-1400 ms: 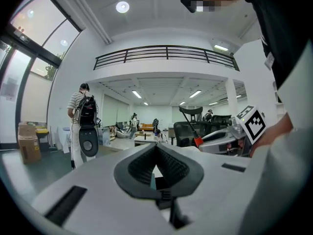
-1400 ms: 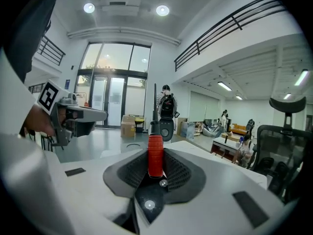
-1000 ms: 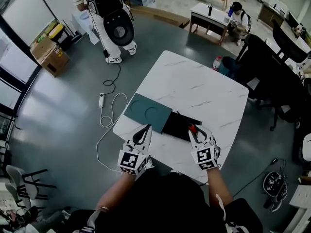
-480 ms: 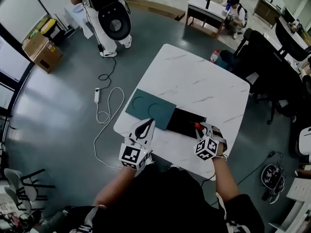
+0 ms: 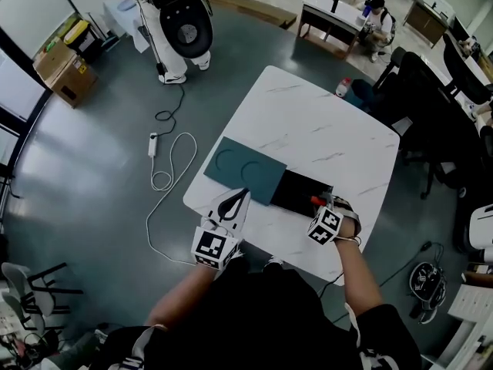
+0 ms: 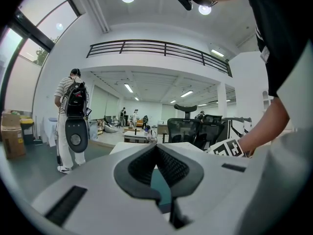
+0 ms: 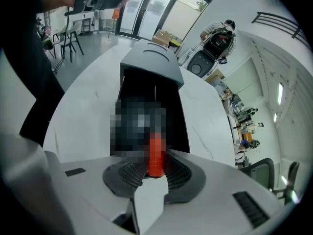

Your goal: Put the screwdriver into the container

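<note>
In the head view, a black open container (image 5: 296, 190) lies on the white marble table (image 5: 323, 137), with a teal lid (image 5: 245, 169) beside it on the left. My right gripper (image 5: 320, 204) is shut on the red-handled screwdriver (image 5: 315, 200) at the container's near right end. The right gripper view shows the red handle (image 7: 155, 153) clamped between the pads and pointing into the black container (image 7: 178, 126), with the teal lid (image 7: 149, 62) beyond; the shaft is hidden by a mosaic patch. My left gripper (image 5: 236, 200) is shut and holds nothing, at the lid's near edge.
A white cable and power strip (image 5: 152, 143) lie on the floor left of the table. A person with a large backpack (image 5: 183, 21) stands beyond. A bottle (image 5: 343, 87) stands by the far table corner. Office chairs (image 5: 431, 122) crowd the right side.
My right gripper has turned and shifted slightly right along the container's near edge with the screwdriver in it. The left gripper has stayed by the teal lid.
</note>
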